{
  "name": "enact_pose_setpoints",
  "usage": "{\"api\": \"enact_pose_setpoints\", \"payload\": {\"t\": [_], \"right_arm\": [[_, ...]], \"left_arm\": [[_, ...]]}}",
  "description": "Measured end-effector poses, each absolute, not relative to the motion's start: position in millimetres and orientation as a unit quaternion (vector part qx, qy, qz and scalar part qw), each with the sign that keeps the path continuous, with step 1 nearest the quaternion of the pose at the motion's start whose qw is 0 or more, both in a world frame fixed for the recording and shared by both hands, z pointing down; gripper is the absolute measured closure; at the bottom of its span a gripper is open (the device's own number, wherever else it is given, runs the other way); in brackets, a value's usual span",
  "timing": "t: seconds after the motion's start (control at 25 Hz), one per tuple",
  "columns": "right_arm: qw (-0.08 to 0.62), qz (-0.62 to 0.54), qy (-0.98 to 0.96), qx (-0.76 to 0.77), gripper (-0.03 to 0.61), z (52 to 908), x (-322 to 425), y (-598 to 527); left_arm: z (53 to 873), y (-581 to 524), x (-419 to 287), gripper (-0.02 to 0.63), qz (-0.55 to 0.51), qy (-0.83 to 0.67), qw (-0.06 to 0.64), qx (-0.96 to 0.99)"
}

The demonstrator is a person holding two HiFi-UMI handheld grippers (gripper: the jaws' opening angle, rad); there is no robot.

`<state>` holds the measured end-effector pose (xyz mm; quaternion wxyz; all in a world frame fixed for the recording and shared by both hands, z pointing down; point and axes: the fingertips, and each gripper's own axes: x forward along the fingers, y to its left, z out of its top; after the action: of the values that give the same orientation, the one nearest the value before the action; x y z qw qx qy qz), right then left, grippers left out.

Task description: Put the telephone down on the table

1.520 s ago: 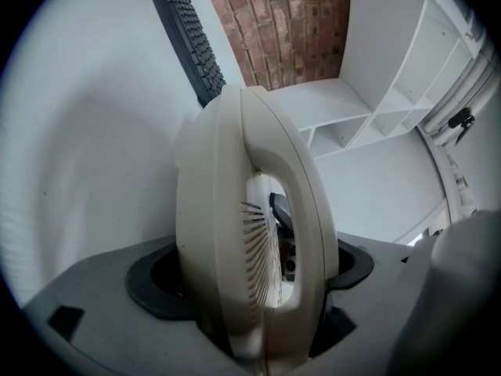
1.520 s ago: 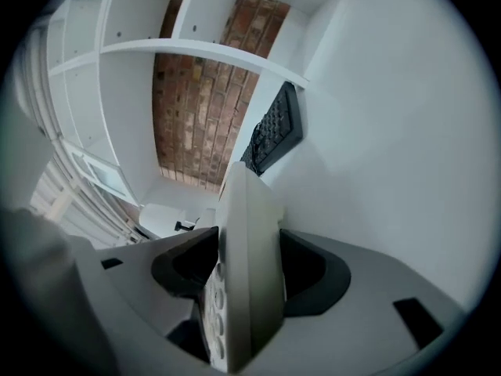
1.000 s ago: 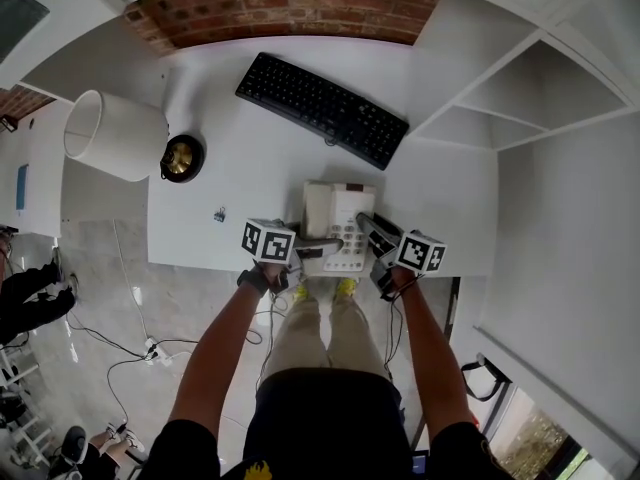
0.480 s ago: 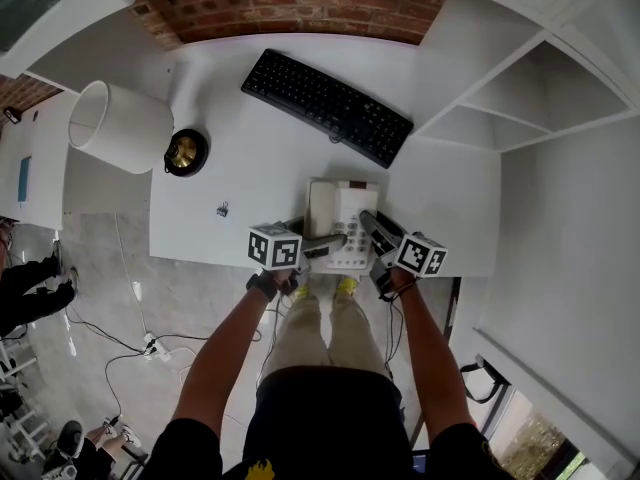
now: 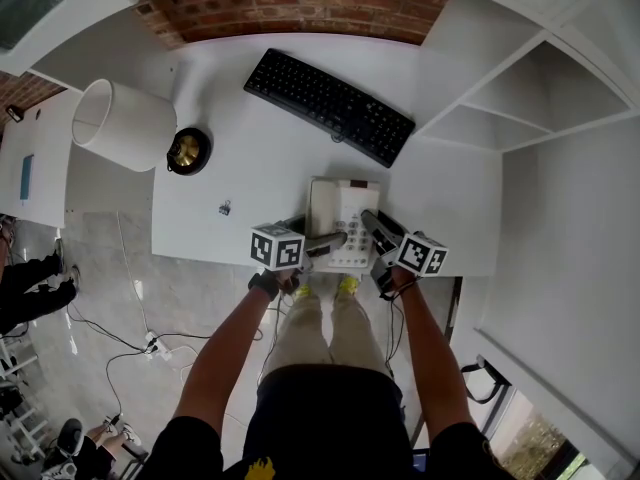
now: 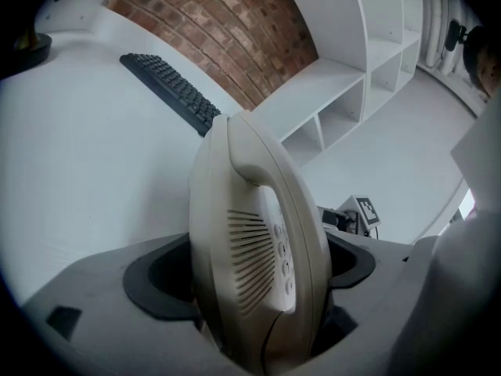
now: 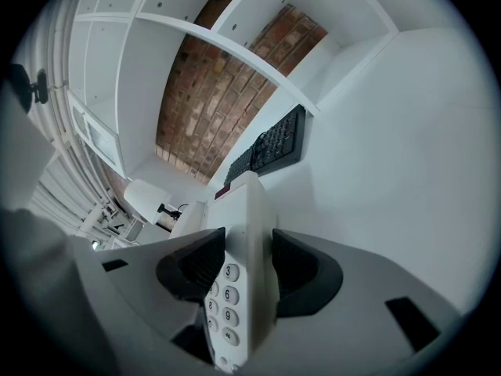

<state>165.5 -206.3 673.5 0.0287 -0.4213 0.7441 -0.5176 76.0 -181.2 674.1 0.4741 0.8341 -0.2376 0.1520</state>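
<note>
A cream desk telephone (image 5: 340, 220) with its handset on the cradle hangs at the front edge of the white table (image 5: 250, 188), held from both sides. My left gripper (image 5: 328, 241) is shut on its handset side; in the left gripper view the telephone (image 6: 250, 241) fills the gap between the jaws of the left gripper (image 6: 254, 296). My right gripper (image 5: 373, 228) is shut on the keypad side, and in the right gripper view the number keys of the telephone (image 7: 235, 249) show between the dark pads of the right gripper (image 7: 241, 269). Whether the telephone's base touches the table is hidden.
A black keyboard (image 5: 328, 107) lies slantwise behind the telephone. At the table's left stand a white lamp shade (image 5: 122, 125) and a black-and-gold bowl (image 5: 187, 151), with a small clip (image 5: 225, 208) nearer the front. White shelves (image 5: 520, 98) rise at the right.
The left gripper has tilted slightly while keeping its hold. The telephone and the right gripper stay in about the same place at the table's front edge.
</note>
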Motion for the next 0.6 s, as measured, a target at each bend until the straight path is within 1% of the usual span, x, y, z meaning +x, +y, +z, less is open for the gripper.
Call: {"api": "enact_pose_setpoints", "payload": {"t": [0.2,0.6], "right_arm": [[0.03,-0.517,0.743,-0.423,0.4,673.0,166.4,-205.6],[0.031,-0.515,0.743,-0.426,0.402,673.1,166.6,-204.6]], "left_arm": [[675.2,-181.1,76.2,0.138,0.173,-0.235,0.469,0.833],[676.5,-180.7,75.7,0.133,0.182,-0.245,0.462,0.833]]}}
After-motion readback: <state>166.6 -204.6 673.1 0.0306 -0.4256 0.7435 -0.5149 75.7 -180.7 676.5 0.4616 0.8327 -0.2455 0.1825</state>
